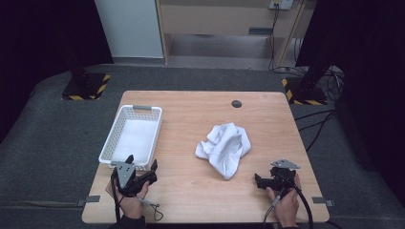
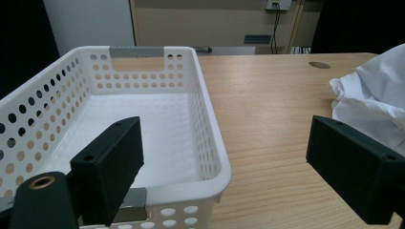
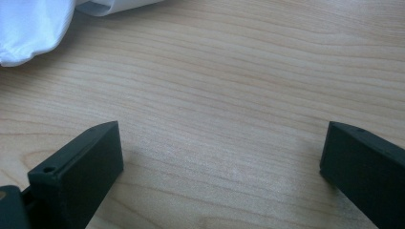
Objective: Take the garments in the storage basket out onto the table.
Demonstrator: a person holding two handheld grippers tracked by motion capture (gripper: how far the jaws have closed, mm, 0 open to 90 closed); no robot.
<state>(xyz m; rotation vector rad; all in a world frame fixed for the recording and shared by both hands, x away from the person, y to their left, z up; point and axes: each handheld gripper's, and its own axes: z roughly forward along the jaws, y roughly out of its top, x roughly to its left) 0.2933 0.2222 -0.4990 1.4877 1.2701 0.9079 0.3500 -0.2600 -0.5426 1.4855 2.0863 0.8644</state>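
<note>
Wooden table, light grain, round grommet hole near far edge. White perforated basket sits on left side. Crumpled white cloth lies right of centre, well apart from basket.

Basket left on table, cloth right (well apart)
</note>
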